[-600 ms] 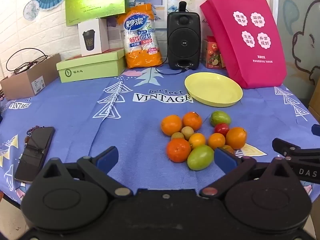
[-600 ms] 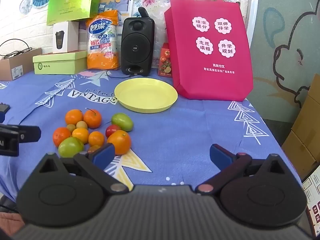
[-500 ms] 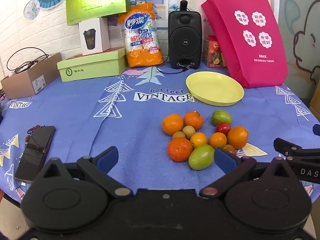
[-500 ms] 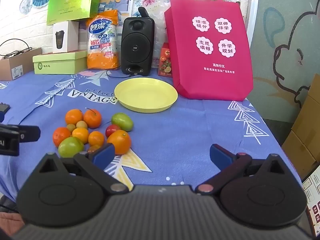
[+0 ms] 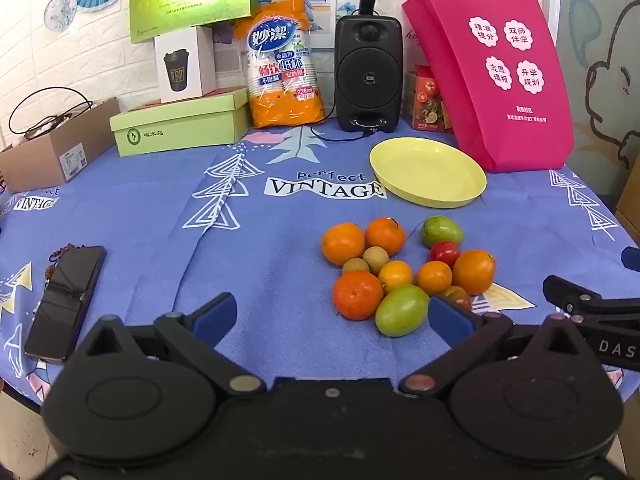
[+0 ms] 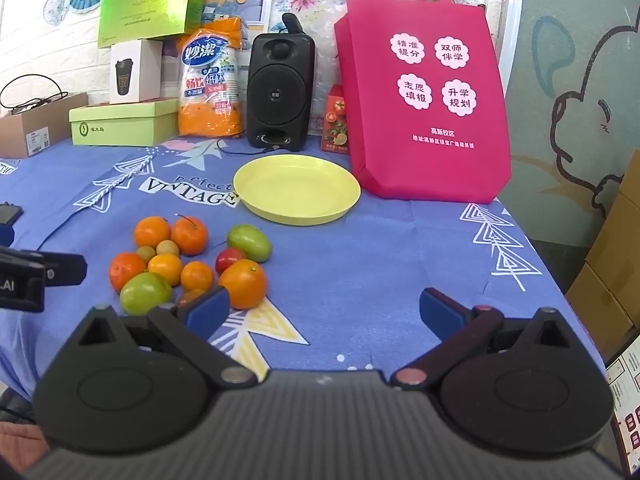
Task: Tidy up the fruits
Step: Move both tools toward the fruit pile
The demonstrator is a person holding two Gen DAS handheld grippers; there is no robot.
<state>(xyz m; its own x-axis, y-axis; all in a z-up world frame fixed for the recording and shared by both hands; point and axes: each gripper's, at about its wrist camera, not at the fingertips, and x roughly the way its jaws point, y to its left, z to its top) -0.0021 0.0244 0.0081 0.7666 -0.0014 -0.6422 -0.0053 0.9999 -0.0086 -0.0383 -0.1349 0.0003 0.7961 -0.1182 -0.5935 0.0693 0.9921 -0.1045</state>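
Note:
A cluster of fruit lies on the blue tablecloth: several oranges, two green fruits, a red tomato and small brown ones. It also shows in the right wrist view. An empty yellow plate sits just behind the cluster. My left gripper is open and empty, low at the table's front, with the fruit just ahead to its right. My right gripper is open and empty, with the fruit ahead to its left.
A black phone lies at the front left. A pink bag, black speaker, orange cup pack, green boxes and a cardboard box line the back. The table edge drops off at right.
The left gripper has shifted very slightly; the fruit appears a touch further right in its view. The right view is unchanged.

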